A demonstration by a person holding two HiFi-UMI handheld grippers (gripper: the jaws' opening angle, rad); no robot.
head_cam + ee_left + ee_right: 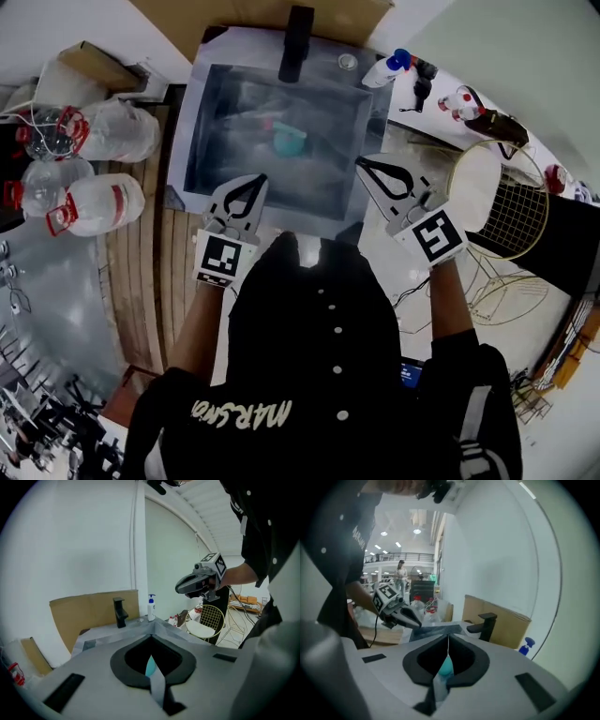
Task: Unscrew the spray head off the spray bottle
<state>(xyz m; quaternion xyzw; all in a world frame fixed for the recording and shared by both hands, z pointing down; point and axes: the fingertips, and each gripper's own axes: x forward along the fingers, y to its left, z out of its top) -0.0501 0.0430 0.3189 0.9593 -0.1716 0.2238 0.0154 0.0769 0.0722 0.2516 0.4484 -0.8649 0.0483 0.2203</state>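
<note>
A clear spray bottle with a teal spray head (287, 139) lies in the steel sink (202, 122). My left gripper (254, 182) hovers over the sink's near left edge, shut and empty. My right gripper (362, 165) hovers over the near right edge, also shut and empty. Both point toward the sink. In the left gripper view the teal head (150, 666) shows through the gap behind the closed jaw tips (152, 637), and the right gripper (180, 588) hangs at upper right. The right gripper view shows the same teal head (446, 666) and the left gripper (415, 620).
A black faucet (297, 42) stands at the sink's back. A white bottle with a blue spray head (387, 68) lies at the back right. Plastic water jugs (94, 202) sit on the left. A wire chair (506, 211) stands to the right.
</note>
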